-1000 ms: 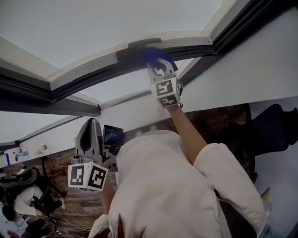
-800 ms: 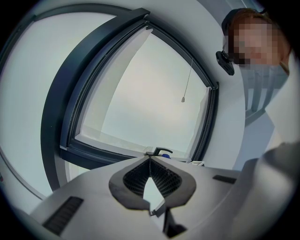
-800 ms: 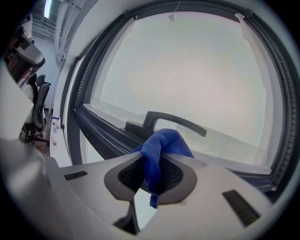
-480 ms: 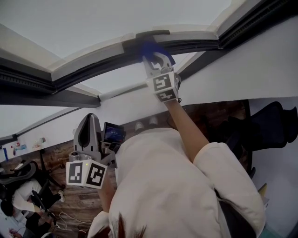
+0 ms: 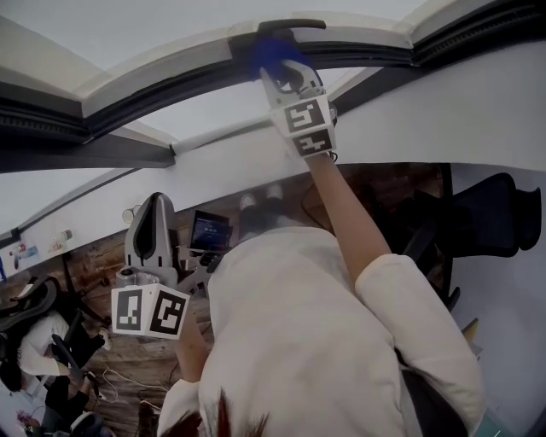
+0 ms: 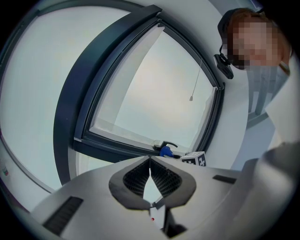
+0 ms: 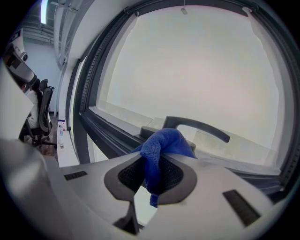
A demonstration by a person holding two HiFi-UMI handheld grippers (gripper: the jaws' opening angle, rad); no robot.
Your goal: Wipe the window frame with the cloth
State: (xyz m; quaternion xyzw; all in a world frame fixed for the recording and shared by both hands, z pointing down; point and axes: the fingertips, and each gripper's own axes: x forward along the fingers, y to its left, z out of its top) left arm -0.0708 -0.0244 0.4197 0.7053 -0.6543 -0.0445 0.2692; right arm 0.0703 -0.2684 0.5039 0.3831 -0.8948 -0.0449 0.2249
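Observation:
A blue cloth (image 7: 161, 149) is pinched in my right gripper (image 7: 151, 168), whose jaws are shut on it. The cloth (image 5: 275, 53) presses against the dark window frame (image 5: 171, 90), right below the black window handle (image 5: 286, 26). In the right gripper view the handle (image 7: 197, 126) sits just beyond the cloth on the frame's lower rail (image 7: 110, 133). My left gripper (image 6: 150, 171) hangs low at my side, its jaws shut with nothing between them; its marker cube (image 5: 149, 311) shows in the head view. The left gripper view also catches the cloth (image 6: 165, 151) far off.
The window's pale sill (image 5: 153, 64) runs along the frame. Below are a wooden floor, a black office chair (image 5: 490, 218), a stand with a small screen (image 5: 209, 232), and a seated person (image 5: 34, 341) at the lower left. A pull cord (image 6: 196, 79) hangs against the pane.
My right gripper has carried the cloth up and slightly left along the frame, closer to the handle. The left gripper has sunk a little lower.

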